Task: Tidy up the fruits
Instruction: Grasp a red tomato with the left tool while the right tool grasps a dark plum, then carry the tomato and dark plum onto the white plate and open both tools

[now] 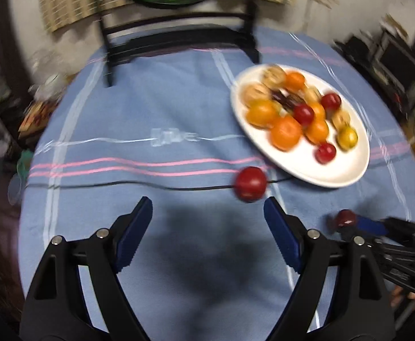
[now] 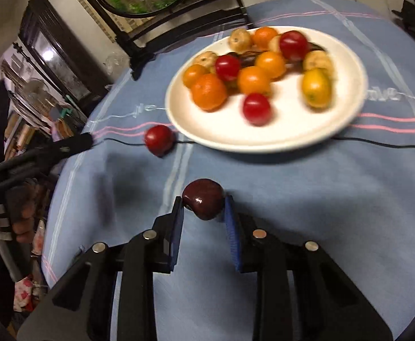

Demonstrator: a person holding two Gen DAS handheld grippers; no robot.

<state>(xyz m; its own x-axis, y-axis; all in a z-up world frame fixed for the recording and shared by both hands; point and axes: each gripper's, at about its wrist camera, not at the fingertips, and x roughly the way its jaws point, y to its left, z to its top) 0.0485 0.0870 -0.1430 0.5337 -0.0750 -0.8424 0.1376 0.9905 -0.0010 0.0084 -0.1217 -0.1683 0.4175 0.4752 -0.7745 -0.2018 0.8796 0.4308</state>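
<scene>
Right claw (image 2: 204, 209) pinches a glossy dark-red round fruit (image 2: 203, 198); left claw (image 1: 207, 216) gapes wide, empty, above the blue cloth tabletop (image 1: 150, 108)

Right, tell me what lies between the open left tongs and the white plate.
In the left wrist view, a loose red fruit sits on a black cable between the left tongs and the plate; otherwise only blue tablecloth.

A plate (image 2: 264, 133) of fruit sat on the tablecloth (image 2: 321, 199). One loose fruit (image 2: 159, 139) lay on a cable (image 2: 378, 142), just left of the plate.
</scene>
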